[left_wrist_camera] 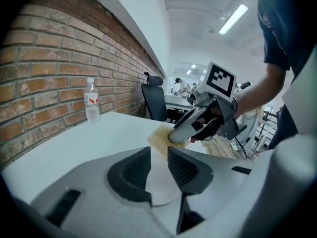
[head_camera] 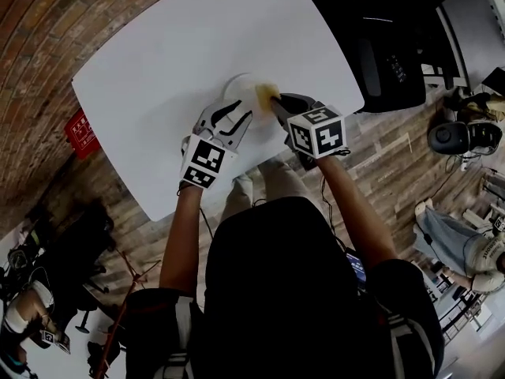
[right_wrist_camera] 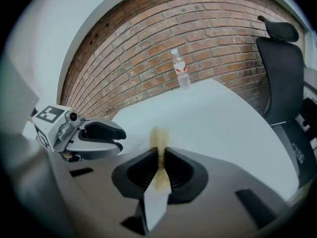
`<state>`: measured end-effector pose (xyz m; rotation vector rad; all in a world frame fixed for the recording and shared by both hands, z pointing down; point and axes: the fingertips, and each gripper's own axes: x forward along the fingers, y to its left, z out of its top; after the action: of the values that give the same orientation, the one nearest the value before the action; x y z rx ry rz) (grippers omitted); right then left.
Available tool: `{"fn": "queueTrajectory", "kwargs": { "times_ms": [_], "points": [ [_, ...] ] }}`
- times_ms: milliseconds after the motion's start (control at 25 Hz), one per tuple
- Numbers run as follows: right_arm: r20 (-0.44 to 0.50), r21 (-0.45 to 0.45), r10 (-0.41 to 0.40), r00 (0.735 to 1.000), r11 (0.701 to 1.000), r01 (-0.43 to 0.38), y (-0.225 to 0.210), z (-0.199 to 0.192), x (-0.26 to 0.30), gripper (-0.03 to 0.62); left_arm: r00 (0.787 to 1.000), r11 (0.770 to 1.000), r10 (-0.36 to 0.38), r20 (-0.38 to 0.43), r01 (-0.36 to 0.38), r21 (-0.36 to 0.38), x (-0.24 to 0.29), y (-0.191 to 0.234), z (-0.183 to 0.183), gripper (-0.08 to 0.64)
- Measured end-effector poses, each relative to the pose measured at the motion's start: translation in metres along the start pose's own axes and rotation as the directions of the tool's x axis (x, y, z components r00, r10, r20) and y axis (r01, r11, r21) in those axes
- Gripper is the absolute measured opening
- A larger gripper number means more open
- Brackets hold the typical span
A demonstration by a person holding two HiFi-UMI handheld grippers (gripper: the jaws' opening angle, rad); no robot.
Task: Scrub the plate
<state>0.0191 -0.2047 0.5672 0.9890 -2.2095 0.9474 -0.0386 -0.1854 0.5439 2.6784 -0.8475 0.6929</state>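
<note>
The left claw [left_wrist_camera: 159, 157] is closed on the near rim of the plate [head_camera: 239, 86], pads bearing on it. This appears intended to fix the plate over the white tabletop [head_camera: 158, 61] for scrubbing. The right claw [right_wrist_camera: 161, 157] is clamped on a thin yellow sponge [right_wrist_camera: 159, 134]. The sponge's free end projects past the jaws as the working face and lies at the plate's far side; actual contact cannot be confirmed.

A water bottle [right_wrist_camera: 181, 76] stands upright by the brick wall [right_wrist_camera: 148, 48], well apart. An office chair [right_wrist_camera: 285, 78] sits beyond the tabletop edge. Nothing blocks the stroke, but the two claws work close together.
</note>
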Motion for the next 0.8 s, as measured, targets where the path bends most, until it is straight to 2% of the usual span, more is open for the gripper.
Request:
{"fn": "queueTrajectory", "kwargs": {
  "times_ms": [160,320,640,800],
  "points": [
    [0.042,-0.018,-0.01,0.999,1.0,0.01,0.009,0.014,-0.01,0.043,0.997,0.999,0.034,0.066,-0.033,-0.022,-0.015,0.002,0.019,0.074],
    [0.086,-0.033,-0.023,0.996,0.999,0.026,0.019,0.028,-0.022,0.044,0.994,0.998,0.05,0.098,-0.047,-0.034,-0.03,0.002,0.035,0.047],
    [0.178,-0.067,-0.04,0.983,0.996,0.053,0.047,0.052,-0.045,0.043,0.986,0.994,0.107,0.125,-0.102,-0.046,-0.068,0.008,0.054,0.023],
    [0.223,-0.088,-0.046,0.974,0.994,0.067,0.062,0.069,-0.052,0.044,0.979,0.994,0.11,0.171,-0.106,-0.035,-0.087,0.011,0.072,0.02]
  ]
}}
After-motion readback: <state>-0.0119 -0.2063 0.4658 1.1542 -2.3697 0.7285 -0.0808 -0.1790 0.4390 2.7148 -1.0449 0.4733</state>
